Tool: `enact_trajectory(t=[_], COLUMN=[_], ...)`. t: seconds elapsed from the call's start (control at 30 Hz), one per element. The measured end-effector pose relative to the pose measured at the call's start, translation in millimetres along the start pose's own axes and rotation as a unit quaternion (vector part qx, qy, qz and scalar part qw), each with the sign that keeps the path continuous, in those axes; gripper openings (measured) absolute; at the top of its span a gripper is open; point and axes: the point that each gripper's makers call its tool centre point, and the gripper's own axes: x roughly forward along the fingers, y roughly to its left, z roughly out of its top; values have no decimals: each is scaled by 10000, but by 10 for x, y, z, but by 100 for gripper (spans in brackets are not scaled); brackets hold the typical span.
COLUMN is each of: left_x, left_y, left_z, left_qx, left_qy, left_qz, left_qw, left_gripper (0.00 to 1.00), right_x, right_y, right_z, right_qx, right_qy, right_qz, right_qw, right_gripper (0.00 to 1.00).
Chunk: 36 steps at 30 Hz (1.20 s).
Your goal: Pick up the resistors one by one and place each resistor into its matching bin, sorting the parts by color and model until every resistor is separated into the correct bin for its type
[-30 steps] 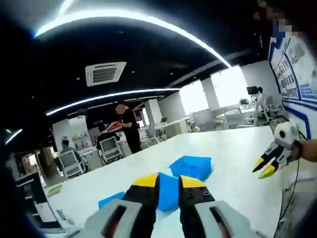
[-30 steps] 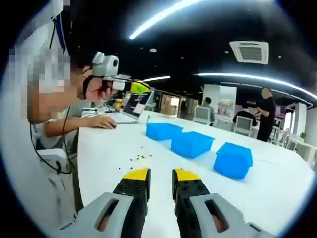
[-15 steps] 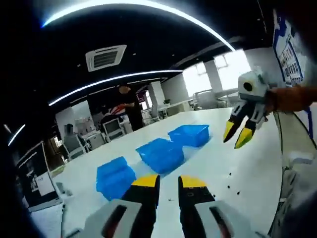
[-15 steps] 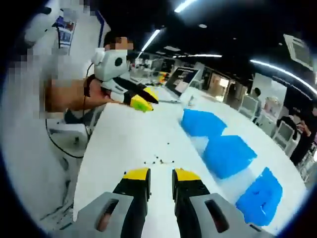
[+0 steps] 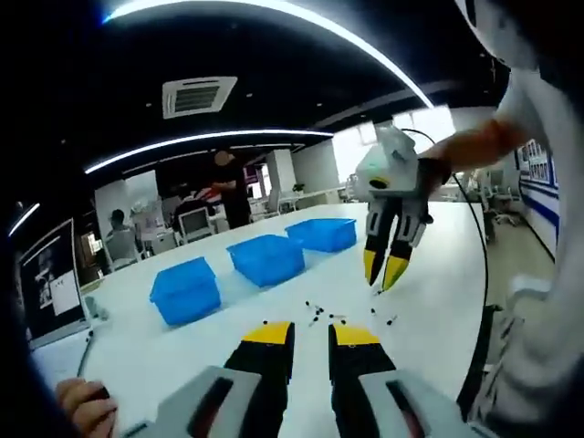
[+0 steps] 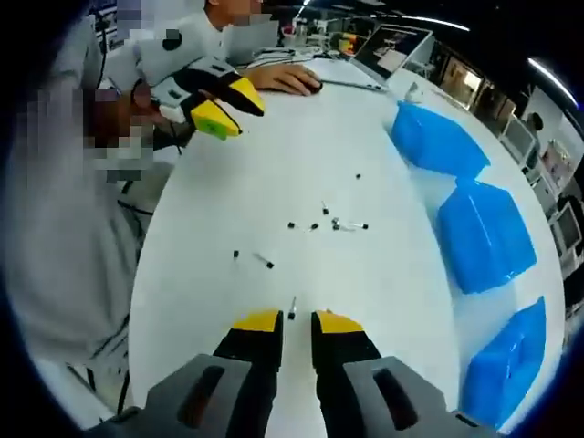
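Observation:
Several small dark resistors [image 6: 328, 222] lie scattered on the white table [image 6: 383, 292], also seen as specks, the resistors [image 5: 315, 316]. One resistor [image 6: 292, 310] lies just ahead of my right gripper [image 6: 295, 321], whose jaws stand a little apart and hold nothing. This right gripper [image 5: 381, 271] hangs tips-down just above the specks, held by a hand. My left gripper [image 5: 312, 335] hovers short of the resistors, narrowly open and empty. That left gripper [image 6: 226, 108] sits at the table's near-left edge. Three blue bins [image 5: 266, 258] stand in a row beyond the parts, the bins [image 6: 484, 237] on the right.
A laptop [image 6: 392, 50] and a person's hand on a mouse [image 6: 283, 80] are at the table's far end. A screen [image 5: 50, 283] and a hand [image 5: 82, 406] show at the left. People and chairs [image 5: 224, 187] are far behind. The table edge [image 6: 151, 274] runs along the left.
Both views have tipped down toward the table. The right gripper has come down over the scattered resistors, and one now lies just before its tips. Jaw gaps look the same.

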Motion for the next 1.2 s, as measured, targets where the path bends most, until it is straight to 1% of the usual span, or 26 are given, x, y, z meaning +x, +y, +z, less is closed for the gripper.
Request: enact_trajectory(t=[0.13, 0.23, 0.3, 0.37, 0.5, 0.57, 0.63, 0.7, 0.77, 0.83, 0.97, 1.07, 1.13, 1.17, 1.2], left_x=[2, 15, 21, 24, 30, 31, 27, 26, 32, 38, 47, 66, 72, 72, 65], left_y=[88, 121, 130, 123, 103, 92, 92, 104, 134, 155, 182, 190, 194, 194, 190], left_z=[2, 11, 19, 16, -36, -57, -59, -61, -63, -59, -38, -49, -49, -41, -29], left_qx=[3, 46, 45, 31, -27, -55, -67, -79, -99, -132, -217, -260, -271, -289, -302], left_qy=[-58, -84, -110, -125, -98, -65, -78, -86, -89, -101, -150, -136, -139, -152, -173], left_qz=[-30, -53, -74, -93, -130, -154, -167, -173, -160, -149, -130, -128, -119, -111, -105], left_qw=[10000, 9999, 9999, 9999, 9999, 9998, 9998, 9998, 9998, 9998, 9996, 9995, 9995, 9994, 9993], left_gripper=[18, 18, 18, 18, 18, 18, 18, 18, 18, 18, 18, 18, 18, 18, 18], right_x=[26, 65, 70, 35, 23, 13, -17, -61, -115, -176, -263, -285, -279, -258, -240], right_y=[27, 71, 72, 38, 49, 35, -12, -72, -149, -240, -406, -592, -742, -819, -923], right_z=[4, -59, -53, -93, -94, -30, 85, 235, 455, 677, 1077, 1370, 1572, 1657, 1762], right_qx=[119, 67, 148, 143, 152, 312, 342, 406, 355, 378, 94, -116, -136, -109, -58], right_qy=[67, 278, 300, 400, 365, 138, -167, -512, -996, -1440, -2071, -2418, -2692, -2781, -2927], right_qz=[94, 147, 147, 98, 179, 172, 100, 18, -80, -194, -385, -591, -677, -674, -738], right_qw=[9999, 9995, 9993, 9990, 9991, 9993, 9992, 9979, 9944, 9887, 9775, 9684, 9606, 9581, 9533], right_gripper=[14, 14, 12, 5, 5, 5, 5, 5, 5, 5, 5, 5, 5, 5, 5])
